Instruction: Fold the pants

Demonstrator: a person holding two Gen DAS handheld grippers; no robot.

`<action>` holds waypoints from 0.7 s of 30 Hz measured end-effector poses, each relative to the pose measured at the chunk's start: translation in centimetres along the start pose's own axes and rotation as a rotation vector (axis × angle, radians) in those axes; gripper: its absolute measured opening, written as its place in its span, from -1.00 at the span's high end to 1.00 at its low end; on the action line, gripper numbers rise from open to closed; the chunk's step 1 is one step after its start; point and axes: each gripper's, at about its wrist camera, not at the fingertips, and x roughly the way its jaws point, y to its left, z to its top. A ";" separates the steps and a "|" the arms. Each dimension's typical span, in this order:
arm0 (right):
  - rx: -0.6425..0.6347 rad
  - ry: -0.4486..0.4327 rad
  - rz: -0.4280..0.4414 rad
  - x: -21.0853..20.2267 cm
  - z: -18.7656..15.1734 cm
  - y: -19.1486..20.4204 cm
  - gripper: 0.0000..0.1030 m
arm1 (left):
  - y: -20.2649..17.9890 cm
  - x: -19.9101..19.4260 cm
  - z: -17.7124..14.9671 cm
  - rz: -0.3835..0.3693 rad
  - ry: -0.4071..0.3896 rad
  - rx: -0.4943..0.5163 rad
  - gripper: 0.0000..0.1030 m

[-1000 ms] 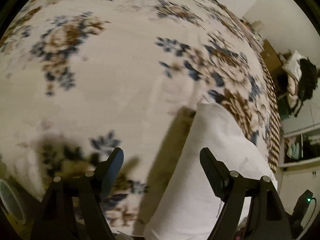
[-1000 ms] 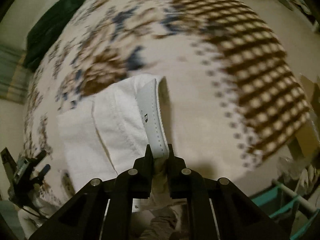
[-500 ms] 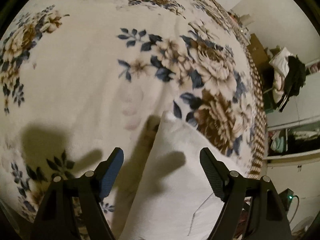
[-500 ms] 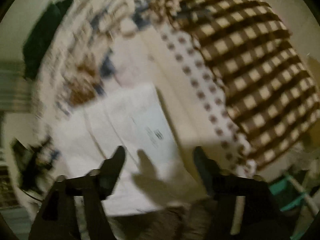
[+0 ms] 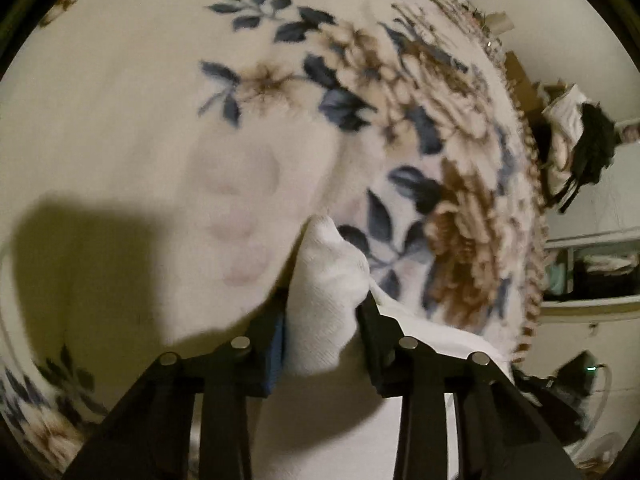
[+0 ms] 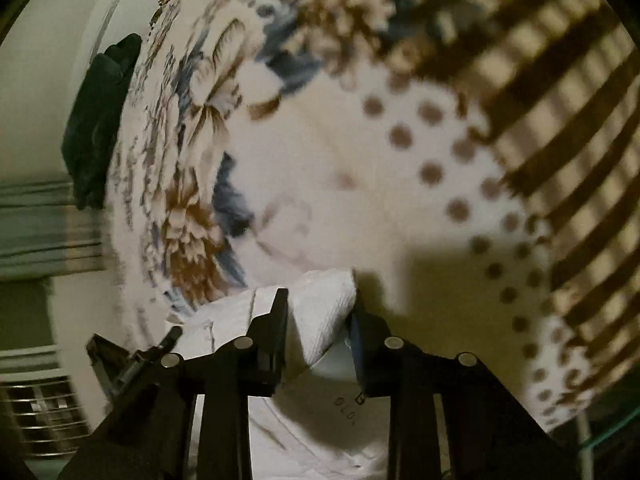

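Note:
White pants (image 5: 328,420) lie folded on a cream floral blanket (image 5: 140,100). My left gripper (image 5: 324,304) points steeply down at one corner of the pants. Its jaws are closing, and the bunched corner (image 5: 324,256) fills the gap between the pads. In the right wrist view the same white pants (image 6: 312,432) lie under my right gripper (image 6: 320,304). Its jaws are closing too, with a raised fold of the fabric (image 6: 328,292) pressed between them. The rest of the pants is hidden beneath both grippers.
The blanket (image 6: 320,168) has a brown checked border (image 6: 560,80) along the bed's edge. A dark green garment (image 6: 96,120) lies at the far edge of the bed. Beyond the bed are a heap of clothes (image 5: 576,136) and shelves (image 5: 592,272).
Both grippers have come down onto the pants. The left jaws, wide before, have closed on a corner. The right jaws let go of the waistband, opened wide, then closed on a fold.

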 end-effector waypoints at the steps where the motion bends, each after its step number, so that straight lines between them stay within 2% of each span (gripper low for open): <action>1: -0.006 0.002 -0.024 0.3 0.2 0.2 0.49 | 0.0 0.6 0.2 0.008 0.013 0.001 0.40; 5: -0.055 0.058 -0.063 1.8 1.3 1.4 0.38 | 0.1 -0.1 0.7 -0.013 0.042 -0.034 0.34; 6: -0.069 0.071 -0.037 1.7 1.4 1.5 0.24 | 0.3 -1.0 0.5 -0.037 0.047 -0.045 0.33; 7: -0.072 0.093 -0.010 1.4 1.4 1.3 0.11 | 0.5 -1.7 0.2 -0.050 0.053 -0.055 0.22; 8: -0.068 0.123 0.018 0.7 1.2 0.9 -0.23 | 0.6 -2.4 -0.1 -0.058 0.054 -0.063 0.11; 9: -0.065 0.140 0.049 0.2 0.8 0.5 -0.46 | 0.8 -3.4 -0.5 -0.075 0.037 -0.068 -0.21; 10: -0.065 0.153 0.079 -0.4 0.1 0.0 -0.51 | 0.9 -4.5 -1.1 -0.094 0.016 -0.068 -0.56; 11: -0.070 0.174 0.078 -0.8 -0.8 -0.7 -0.55 | 1.0 -5.4 -1.9 -0.117 0.006 -0.068 -0.64; 15: -0.020 0.272 0.037 1.1 -3.9 -3.7 -0.56 | 1.5 -6.3 -4.5 -0.139 0.024 -0.089 -0.68; 16: 0.037 0.293 0.047 1.9 -4.7 -4.7 -0.56 | 1.6 -6.2 -5.2 -0.131 0.035 -0.100 -0.68; 17: 0.111 0.303 0.112 2.8 -5.7 -5.5 -0.56 | 1.8 -6.0 -6.1 -0.129 0.047 -0.111 -0.68; 19: 0.162 0.263 0.166 3.1 -6.9 -5.9 -0.19 | 1.7 -5.6 -7.1 -0.127 0.068 -0.118 -0.68; 20: 0.170 0.229 0.153 2.8 -7.5 -5.7 0.27 | 1.4 -5.4 -7.4 -0.122 0.074 -0.114 -0.68; 21: 0.165 0.203 0.136 2.2 -7.8 -5.5 0.59 | 1.2 -5.0 -7.8 -0.102 0.086 -0.098 -0.68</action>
